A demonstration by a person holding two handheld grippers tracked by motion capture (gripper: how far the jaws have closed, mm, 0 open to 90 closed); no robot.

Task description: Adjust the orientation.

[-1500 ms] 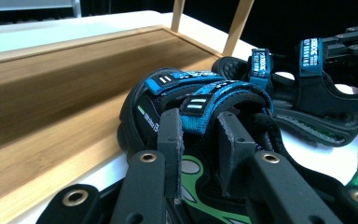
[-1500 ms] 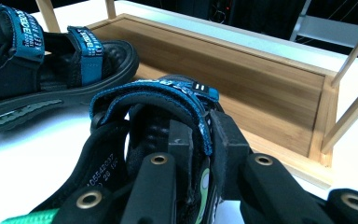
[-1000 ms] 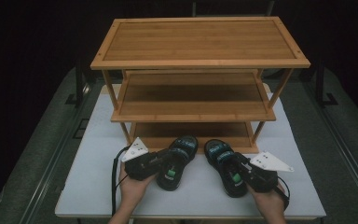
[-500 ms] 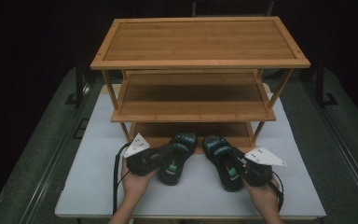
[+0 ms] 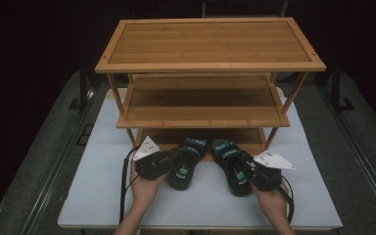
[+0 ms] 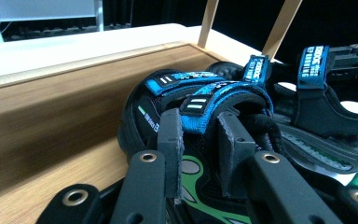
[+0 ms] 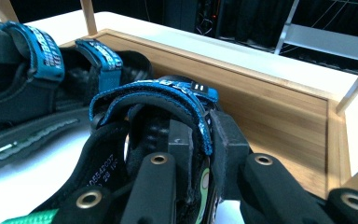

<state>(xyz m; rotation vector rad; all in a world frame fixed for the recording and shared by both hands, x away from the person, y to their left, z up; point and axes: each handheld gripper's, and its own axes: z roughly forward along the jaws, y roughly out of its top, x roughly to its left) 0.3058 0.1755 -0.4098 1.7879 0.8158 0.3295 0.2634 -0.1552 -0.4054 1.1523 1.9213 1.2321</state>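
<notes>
Two black-and-blue sandals lie side by side at the front foot of the three-tier wooden rack (image 5: 210, 66), toes onto its lowest shelf, long axes running away from the person. The left gripper (image 6: 199, 140) is clenched on the left sandal (image 5: 186, 161) strap; the right gripper (image 7: 204, 140) clamps the right sandal (image 5: 232, 164) strap. Both hands rest low on the desk (image 5: 93, 196), heel-side of the rack.

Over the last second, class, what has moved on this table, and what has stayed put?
Both sandals moved forward toward the rack's bottom shelf: the left tool carried the left sandal, the right tool carried the right sandal, toes now at the shelf's edge. Each tool stayed shut on its sandal's strap. The rack and table stayed as they were.
</notes>
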